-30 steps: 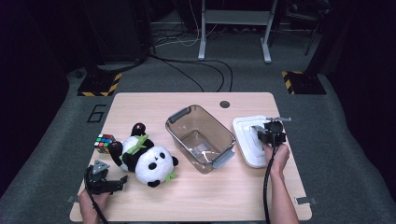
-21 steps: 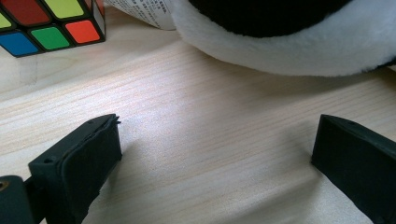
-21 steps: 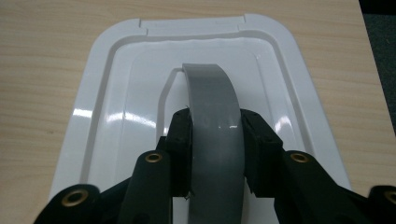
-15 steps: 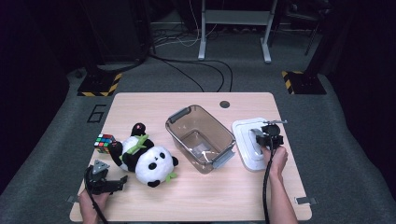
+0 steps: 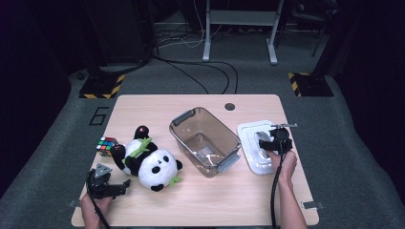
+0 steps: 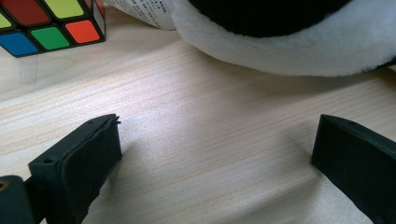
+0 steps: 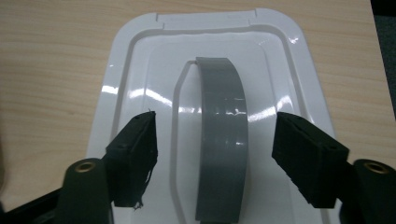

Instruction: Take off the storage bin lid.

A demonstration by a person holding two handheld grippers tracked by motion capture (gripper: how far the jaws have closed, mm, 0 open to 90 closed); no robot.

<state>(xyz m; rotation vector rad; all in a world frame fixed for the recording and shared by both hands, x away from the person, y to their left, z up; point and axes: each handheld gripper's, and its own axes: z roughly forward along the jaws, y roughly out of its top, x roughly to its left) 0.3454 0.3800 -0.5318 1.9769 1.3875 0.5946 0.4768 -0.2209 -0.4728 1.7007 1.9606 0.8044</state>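
A white bin lid (image 5: 252, 149) lies flat on the table's right side, its grey arched handle (image 7: 223, 135) on top. My right gripper (image 5: 267, 141) hovers low over it. Its jaws have just been opening and now straddle the handle (image 5: 261, 143) with a gap on each side, so this gripper (image 7: 215, 123) is open. At the front left my left gripper (image 5: 119, 187) rests near the table edge, open over bare wood (image 6: 219, 126). Just beyond it lie the black-and-white panda plush (image 5: 149, 164) (image 6: 299, 42) and a Rubik's cube (image 5: 107, 145) (image 6: 46, 23).
A clear plastic bin (image 5: 205, 140) with grey latches stands at an angle in the middle of the table, between the panda and the lid. The wooden table (image 5: 215, 200) ends close behind both hands. Cables trail from both grippers.
My right gripper has shifted a little toward the near side over the lid, and its jaws now stand apart around the handle. The left gripper has kept still.
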